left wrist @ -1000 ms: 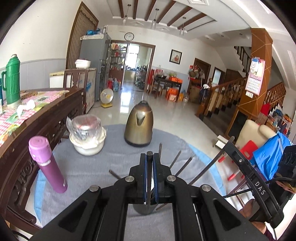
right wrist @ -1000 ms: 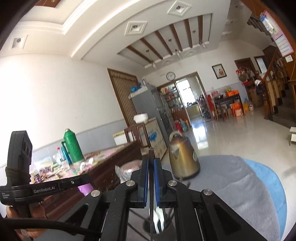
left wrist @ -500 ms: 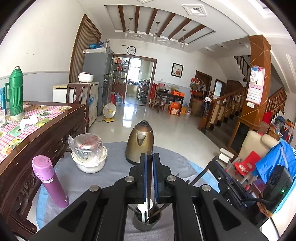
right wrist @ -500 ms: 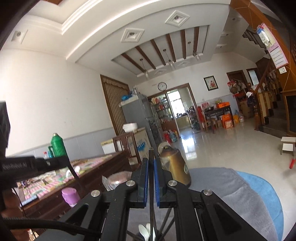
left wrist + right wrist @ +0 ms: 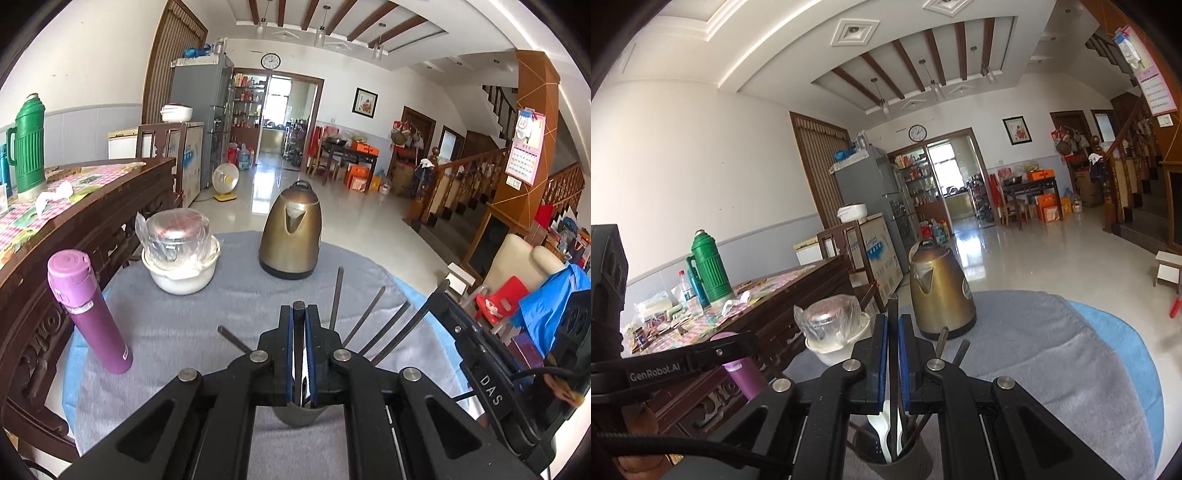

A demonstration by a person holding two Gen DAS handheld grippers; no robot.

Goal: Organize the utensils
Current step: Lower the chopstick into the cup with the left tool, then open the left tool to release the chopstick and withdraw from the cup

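My left gripper (image 5: 299,314) is shut on a dark chopstick (image 5: 298,307) that stands upright between its blue pads. Under it sits a grey utensil cup (image 5: 297,417), mostly hidden, with several dark chopsticks (image 5: 364,321) fanning out of it. My right gripper (image 5: 893,321) is shut on another dark chopstick (image 5: 893,306), whose lower end reaches into the grey utensil cup (image 5: 908,461). A white spoon (image 5: 886,432) and more chopsticks stand in that cup. The right gripper's body (image 5: 480,373) shows at the left view's right side.
A bronze kettle (image 5: 290,236), a white bowl with a wrapped lid (image 5: 179,258) and a purple flask (image 5: 86,310) stand on the grey cloth (image 5: 207,314) of the round table. A dark wooden table (image 5: 92,206) with a green thermos (image 5: 27,144) is at the left.
The left gripper rose and then came back down over the cup with its chopstick. The right gripper lowered its chopstick into the cup.
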